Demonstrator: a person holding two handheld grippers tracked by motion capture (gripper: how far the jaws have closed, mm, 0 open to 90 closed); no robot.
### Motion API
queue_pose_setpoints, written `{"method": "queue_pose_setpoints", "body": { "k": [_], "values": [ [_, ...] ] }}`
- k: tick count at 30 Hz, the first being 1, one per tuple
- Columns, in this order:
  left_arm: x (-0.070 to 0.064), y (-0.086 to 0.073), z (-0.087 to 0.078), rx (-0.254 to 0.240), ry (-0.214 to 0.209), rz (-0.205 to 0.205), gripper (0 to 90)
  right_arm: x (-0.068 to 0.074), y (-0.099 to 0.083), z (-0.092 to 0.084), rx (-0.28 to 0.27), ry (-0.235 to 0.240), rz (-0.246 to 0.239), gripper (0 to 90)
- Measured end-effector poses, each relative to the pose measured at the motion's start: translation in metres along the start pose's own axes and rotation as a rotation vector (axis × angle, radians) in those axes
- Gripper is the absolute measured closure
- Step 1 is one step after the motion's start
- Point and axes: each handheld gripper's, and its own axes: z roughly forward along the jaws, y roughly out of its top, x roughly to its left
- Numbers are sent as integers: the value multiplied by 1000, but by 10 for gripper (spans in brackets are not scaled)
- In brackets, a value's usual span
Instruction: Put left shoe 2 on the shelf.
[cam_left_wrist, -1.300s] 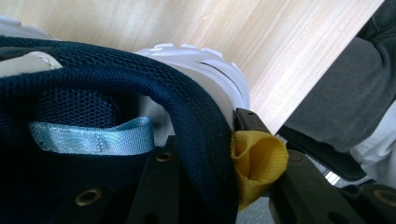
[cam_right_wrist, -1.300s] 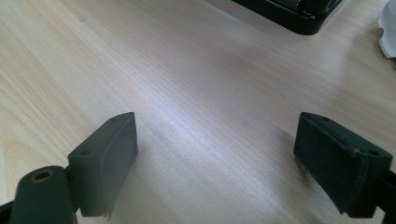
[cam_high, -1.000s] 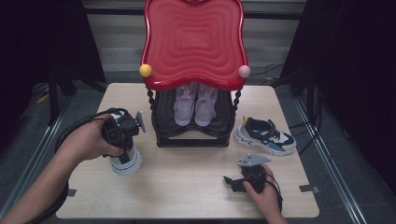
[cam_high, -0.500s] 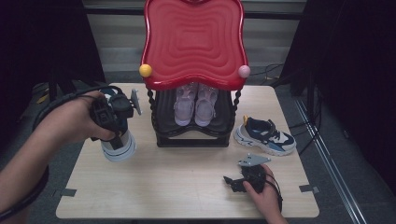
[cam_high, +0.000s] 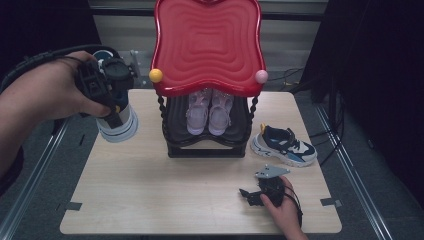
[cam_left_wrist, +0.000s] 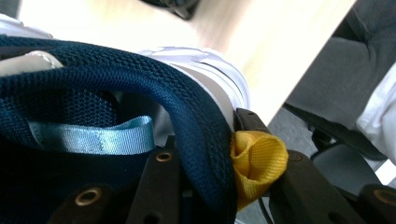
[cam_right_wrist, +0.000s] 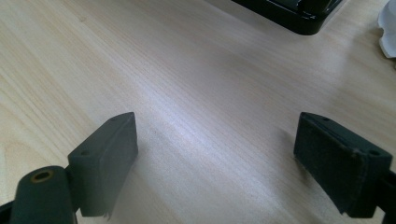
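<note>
High view: left gripper (cam_high: 111, 97) lifting navy-and-white sneaker (cam_high: 118, 125) off pale wooden surface (cam_high: 165, 190). Left gripper view: jaws clamped on navy mesh collar (cam_left_wrist: 201, 126) beside yellow heel loop (cam_left_wrist: 257, 161). Right gripper view: right gripper (cam_right_wrist: 215, 163) jaws open, empty.

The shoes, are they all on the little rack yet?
Not yet. The pink pair already sits in the rack. The left gripper holds one blue sneaker by its heel, lifted off the table. Its mate waits beside the rack; the right gripper rests open.

- The left gripper (cam_high: 112, 107) has been raised from the table's (cam_high: 150, 200) left part, toward its far left corner.
- The navy and white sneaker (cam_high: 117, 125) clamped in it has been lifted off the tabletop with it.
</note>
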Motion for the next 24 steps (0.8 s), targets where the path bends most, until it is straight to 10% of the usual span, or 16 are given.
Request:
{"method": "queue_pose_setpoints", "body": {
  "k": [12, 24],
  "values": [
    [1, 25, -42, -57, 145, 26, 720, 0, 0, 0, -4, 3, 1, 132],
    [-11, 71, -65, -101, 265, 160, 720, 0, 0, 0, -3, 1, 1, 132]
  ]
}}
